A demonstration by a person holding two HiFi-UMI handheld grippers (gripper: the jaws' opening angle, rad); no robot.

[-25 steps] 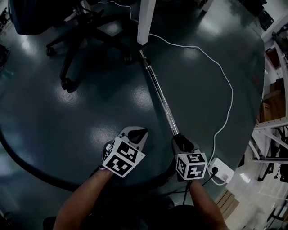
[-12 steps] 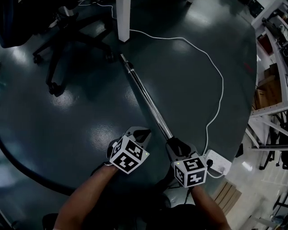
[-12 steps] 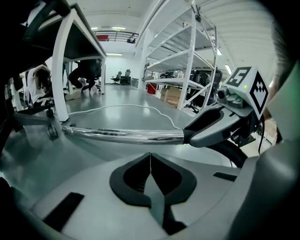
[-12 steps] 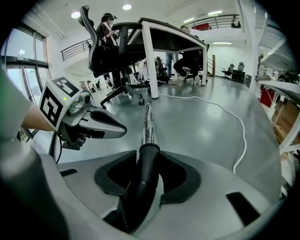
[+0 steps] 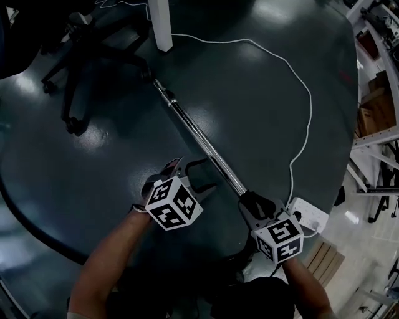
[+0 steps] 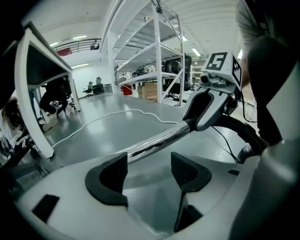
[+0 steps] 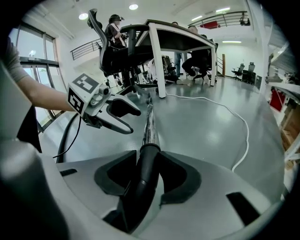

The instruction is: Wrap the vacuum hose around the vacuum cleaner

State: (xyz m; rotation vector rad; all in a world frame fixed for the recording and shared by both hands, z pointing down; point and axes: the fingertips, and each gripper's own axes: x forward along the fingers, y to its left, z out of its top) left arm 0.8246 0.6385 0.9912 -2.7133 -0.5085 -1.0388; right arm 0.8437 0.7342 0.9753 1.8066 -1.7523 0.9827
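My left gripper had just opened wide, still empty, beside the wand that my right gripper clamped by its handle, so a second grip looked next.

Glossy dark grey floor; black office chair beside white table leg; white shelving racks; ceiling lights on.

No legible text, labels or numbers seen.
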